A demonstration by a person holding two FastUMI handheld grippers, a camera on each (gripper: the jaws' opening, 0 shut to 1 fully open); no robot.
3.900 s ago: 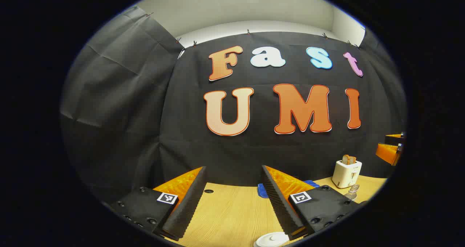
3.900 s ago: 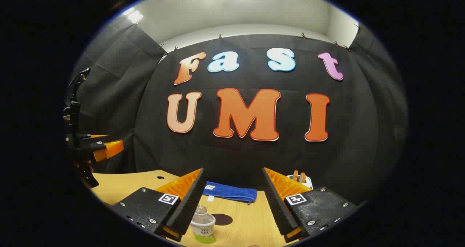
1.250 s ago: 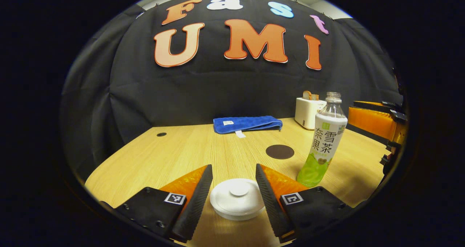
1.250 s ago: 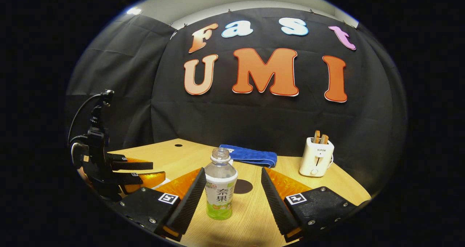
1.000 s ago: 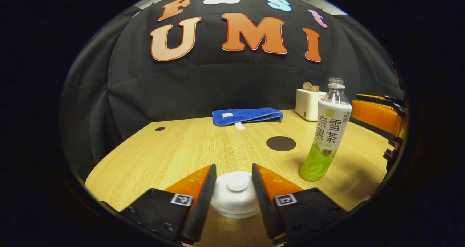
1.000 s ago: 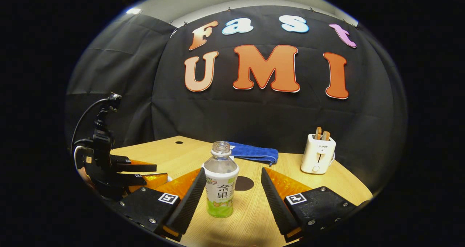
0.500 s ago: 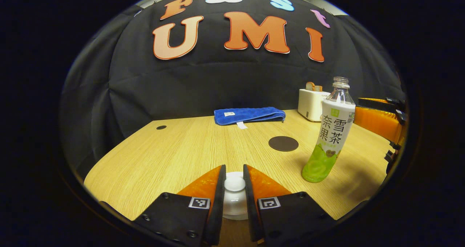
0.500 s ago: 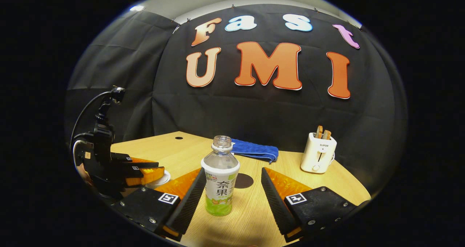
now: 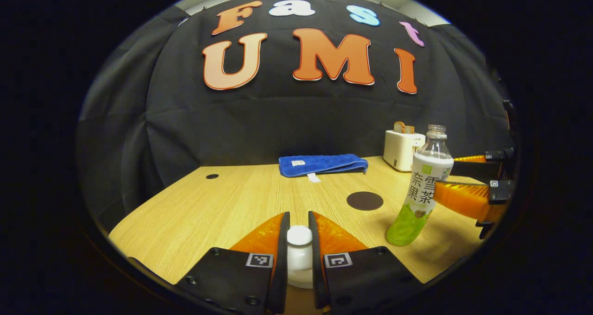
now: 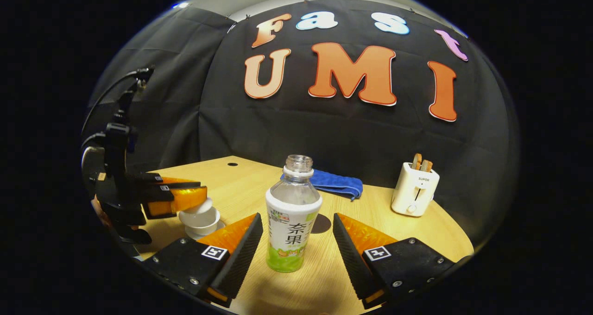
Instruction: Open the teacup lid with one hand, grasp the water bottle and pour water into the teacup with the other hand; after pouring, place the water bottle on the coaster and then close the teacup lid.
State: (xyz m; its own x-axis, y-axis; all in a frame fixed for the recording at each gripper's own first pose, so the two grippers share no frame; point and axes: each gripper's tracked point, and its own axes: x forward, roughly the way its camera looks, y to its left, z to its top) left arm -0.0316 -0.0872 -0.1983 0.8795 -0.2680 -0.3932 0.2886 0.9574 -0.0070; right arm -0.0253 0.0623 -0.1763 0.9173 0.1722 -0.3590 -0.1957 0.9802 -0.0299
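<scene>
Since the earlier frame, left gripper has raised the pinched teacup lid; right gripper spread around upright water bottle.

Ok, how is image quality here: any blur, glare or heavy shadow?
Left gripper view: sharp, strong fisheye bending of the table; the water bottle casts a soft shadow. Right gripper view: equally sharp, no glare on the bottle; the left tongs sit in dimmer light.

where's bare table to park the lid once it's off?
Widest bare wood table lies left of the left gripper, reaching the small hole and folded blue towel. A narrower patch sits between towel and dark round coaster. Crowded on the right: clear green-labelled water bottle, right gripper, white toaster.
</scene>
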